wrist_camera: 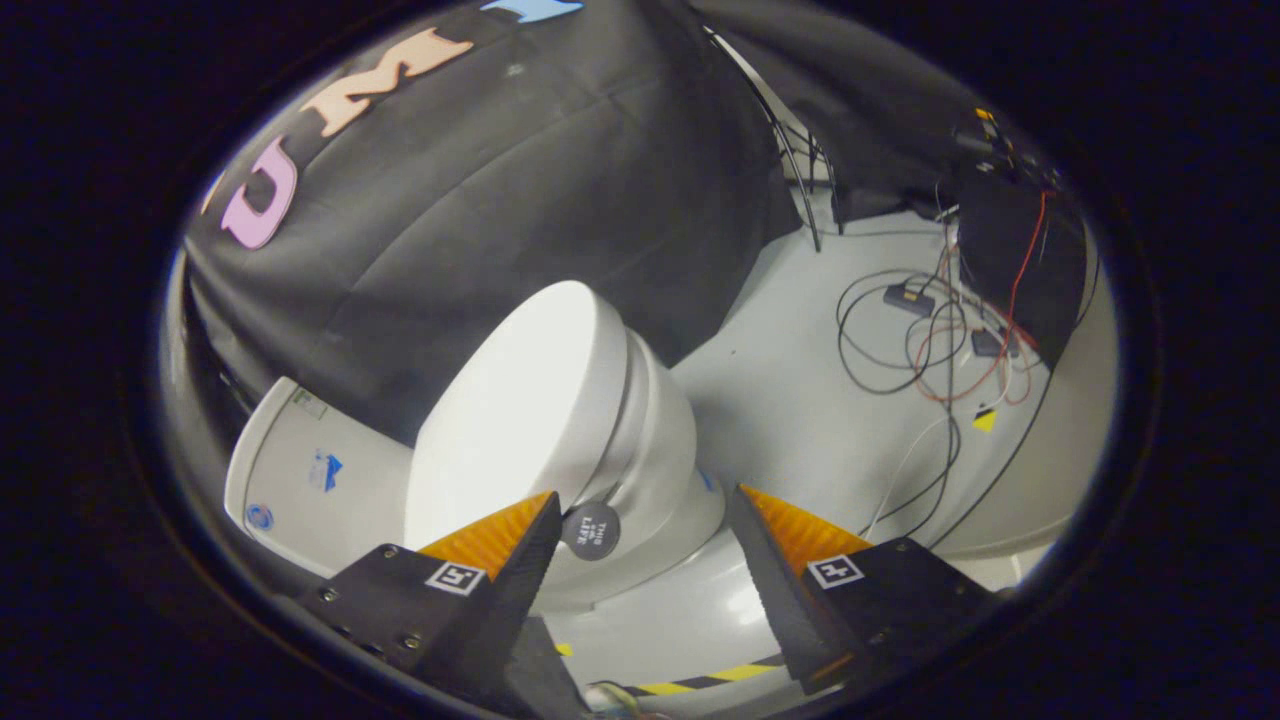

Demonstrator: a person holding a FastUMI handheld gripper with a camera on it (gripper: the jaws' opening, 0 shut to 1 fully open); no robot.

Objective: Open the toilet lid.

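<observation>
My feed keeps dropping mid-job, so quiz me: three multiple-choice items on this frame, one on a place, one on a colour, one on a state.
1. Where is the round dark tab on the toilet?
A. Just ahead of the fingers, close to one fingertip
B. Among the cables
C. On the tank

2. What colour is the lid?
A. Black
B. White
C. Blue

3. How does the gripper stand?
A. Shut on the lid
C. Shut on a cable
B. Open, holding nothing

Answers:
1. A: the tab sits at the lid's front edge beside one fingertip, far from the cables on the floor and the tank.
2. B: the lid is plain white, like the bowl below it.
3. B: the fingers are spread apart with floor and toilet base showing between them.
</observation>
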